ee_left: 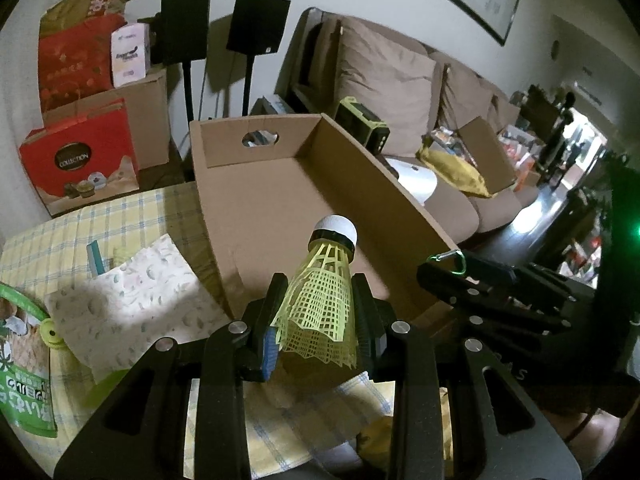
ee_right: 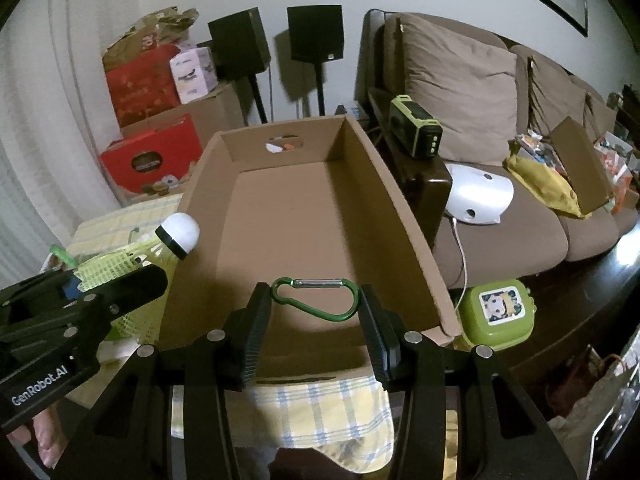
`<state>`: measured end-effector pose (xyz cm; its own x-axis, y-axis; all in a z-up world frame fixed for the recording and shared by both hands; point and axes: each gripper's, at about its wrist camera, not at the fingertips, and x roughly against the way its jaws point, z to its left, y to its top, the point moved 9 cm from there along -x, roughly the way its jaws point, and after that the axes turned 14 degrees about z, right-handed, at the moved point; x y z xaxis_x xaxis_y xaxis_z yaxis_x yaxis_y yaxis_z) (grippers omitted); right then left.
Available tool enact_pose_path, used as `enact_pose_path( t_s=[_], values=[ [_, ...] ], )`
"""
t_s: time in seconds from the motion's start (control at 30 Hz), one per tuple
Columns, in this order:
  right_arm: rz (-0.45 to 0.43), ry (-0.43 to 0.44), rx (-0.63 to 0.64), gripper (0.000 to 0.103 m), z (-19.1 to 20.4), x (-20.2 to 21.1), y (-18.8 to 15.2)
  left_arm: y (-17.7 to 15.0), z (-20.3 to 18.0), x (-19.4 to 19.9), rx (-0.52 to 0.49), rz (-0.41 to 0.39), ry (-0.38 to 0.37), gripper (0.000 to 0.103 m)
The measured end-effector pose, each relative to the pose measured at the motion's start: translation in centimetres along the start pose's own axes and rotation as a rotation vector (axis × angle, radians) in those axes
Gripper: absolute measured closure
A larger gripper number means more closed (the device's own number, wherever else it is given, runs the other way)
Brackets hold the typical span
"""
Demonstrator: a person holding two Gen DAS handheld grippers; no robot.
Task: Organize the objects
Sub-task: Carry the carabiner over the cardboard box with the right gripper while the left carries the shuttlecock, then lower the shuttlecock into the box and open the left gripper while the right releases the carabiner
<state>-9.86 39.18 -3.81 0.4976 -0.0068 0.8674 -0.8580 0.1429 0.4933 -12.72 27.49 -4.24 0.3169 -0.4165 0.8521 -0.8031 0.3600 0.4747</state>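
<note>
Yellow plastic mesh shuttlecock (ee_left: pixel 326 300) with white rounded cap and black band, clamped by its skirt between the narrowly parted jaws of the left gripper (ee_left: pixel 320 304), cap tilted up over the open brown cardboard box (ee_left: pixel 360 168); green metal carabiner (ee_right: pixel 315 298) pinched crosswise in the wider-set right gripper (ee_right: pixel 316 312), angled down above the box's near end, beside the left one
</note>
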Motion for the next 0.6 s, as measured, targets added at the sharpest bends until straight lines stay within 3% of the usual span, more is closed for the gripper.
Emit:
enact_pose_path(
  t_s=[0.33, 0.6],
  values=[
    [0.007, -0.022, -0.01, 0.058, -1.7, -1.5, 1.0, 1.0, -0.5, -3.1, -0.011, 0.039, 0.035, 0.072],
    [0.034, -0.027, 0.013, 0.057, -1.6, -3.0, 1.1, 1.1, 0.4, -4.5, 0.013, 0.045, 0.058, 0.06]
  ],
)
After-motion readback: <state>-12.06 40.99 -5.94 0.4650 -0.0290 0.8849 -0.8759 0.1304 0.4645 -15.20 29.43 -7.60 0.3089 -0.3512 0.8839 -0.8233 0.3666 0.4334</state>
